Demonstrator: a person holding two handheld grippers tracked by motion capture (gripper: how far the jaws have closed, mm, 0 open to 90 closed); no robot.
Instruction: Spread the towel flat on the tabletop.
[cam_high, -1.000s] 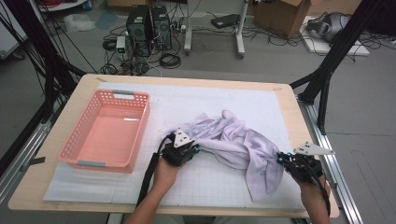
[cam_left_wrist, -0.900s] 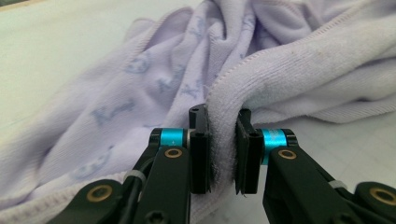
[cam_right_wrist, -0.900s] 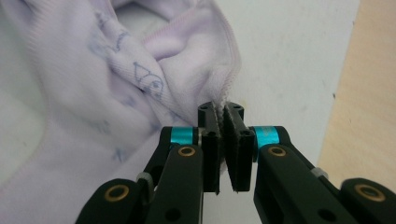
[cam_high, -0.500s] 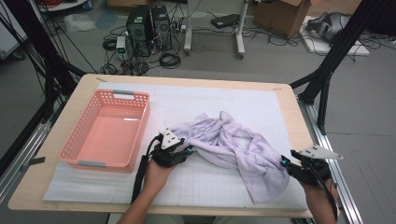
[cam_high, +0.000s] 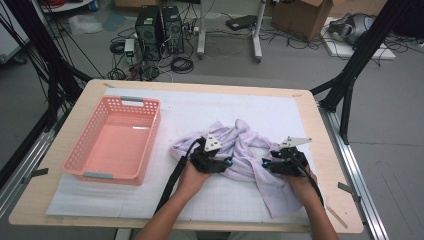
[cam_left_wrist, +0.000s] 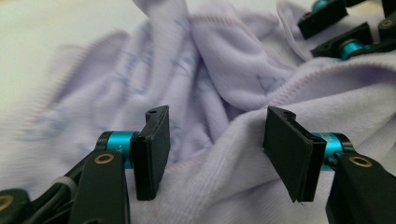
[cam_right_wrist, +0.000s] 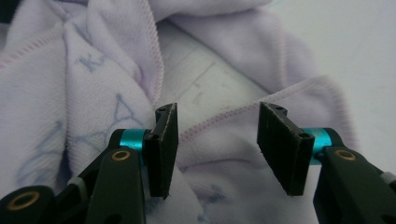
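- Lilac terry towel (cam_high: 235, 150) lies crumpled at centre frame on the table (cam_high: 310, 115), long axis running toward lower right.
- Left tongs (cam_high: 226, 163) spread, straddling a raised fold.
- Right tongs (cam_high: 266, 164) spread over a stitched hem; both equally near.

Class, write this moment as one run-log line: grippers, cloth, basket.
left gripper: open, over cloth | right gripper: open, at hemmed edge | lilac cloth: crumpled on mat | pink basket: empty, left of cloth
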